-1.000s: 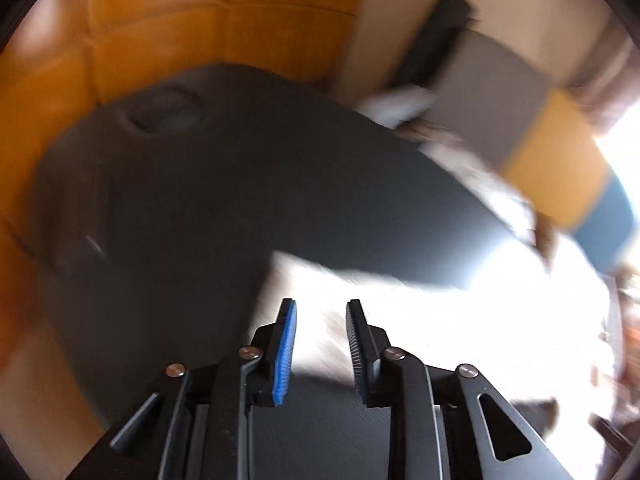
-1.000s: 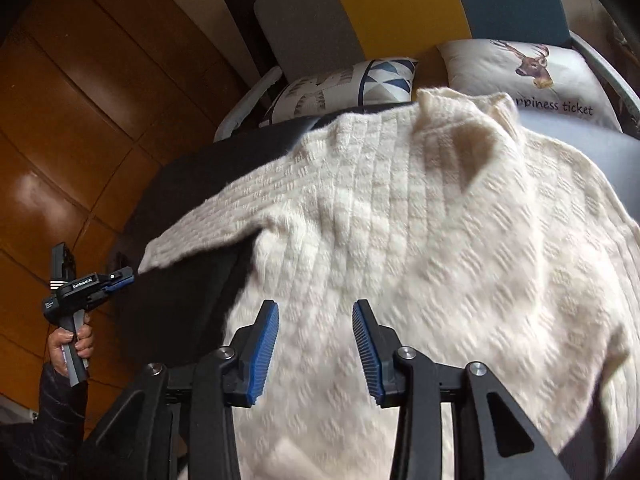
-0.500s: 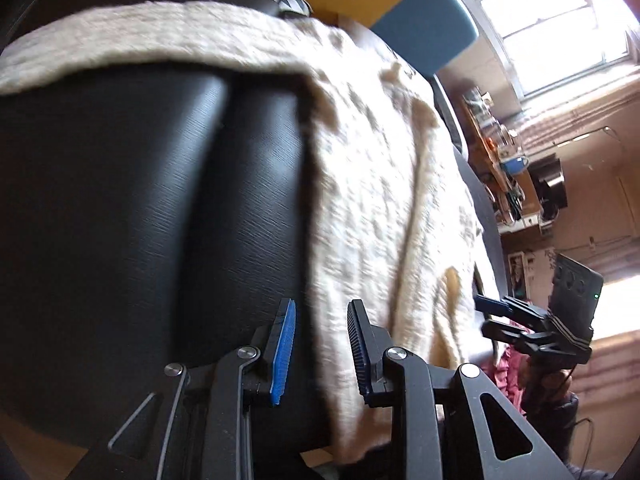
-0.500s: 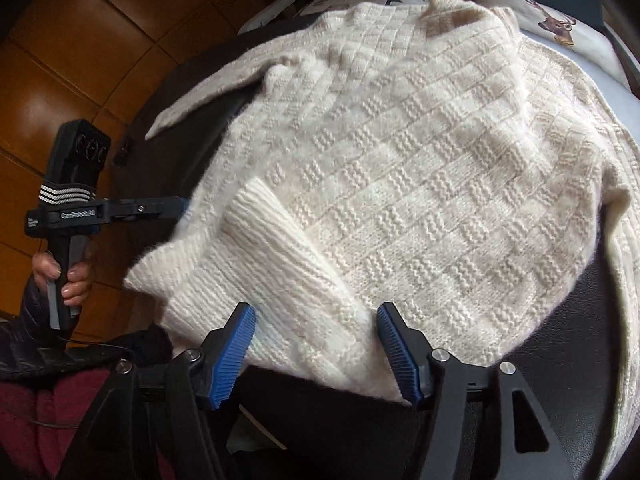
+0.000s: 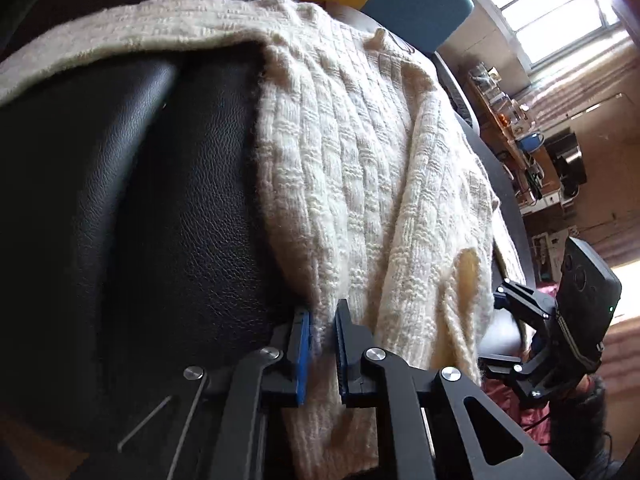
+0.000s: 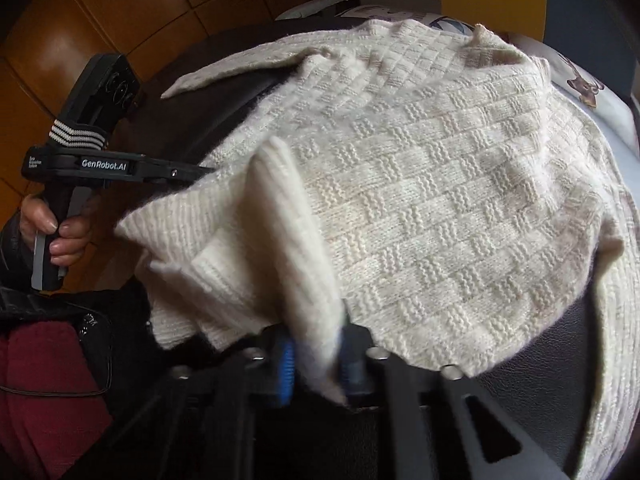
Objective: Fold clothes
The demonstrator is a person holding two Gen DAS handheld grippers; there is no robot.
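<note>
A cream knitted sweater (image 6: 420, 200) lies spread over a black leather seat (image 5: 132, 200), filling the centre and right of both views. The left gripper (image 5: 320, 344) has its jaws clamped on the sweater's ribbed hem at the lower centre of its frame. The right gripper (image 6: 316, 364) has its jaws closed on a raised fold of the same hem, lower centre, blurred.

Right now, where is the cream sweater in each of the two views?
Left wrist view: the cream sweater fills the centre and right, its edge between the left gripper jaws.
Right wrist view: it fills the centre and right, ribbed hem in the right gripper.
Shared landmark: the black leather cushion under it.
</note>
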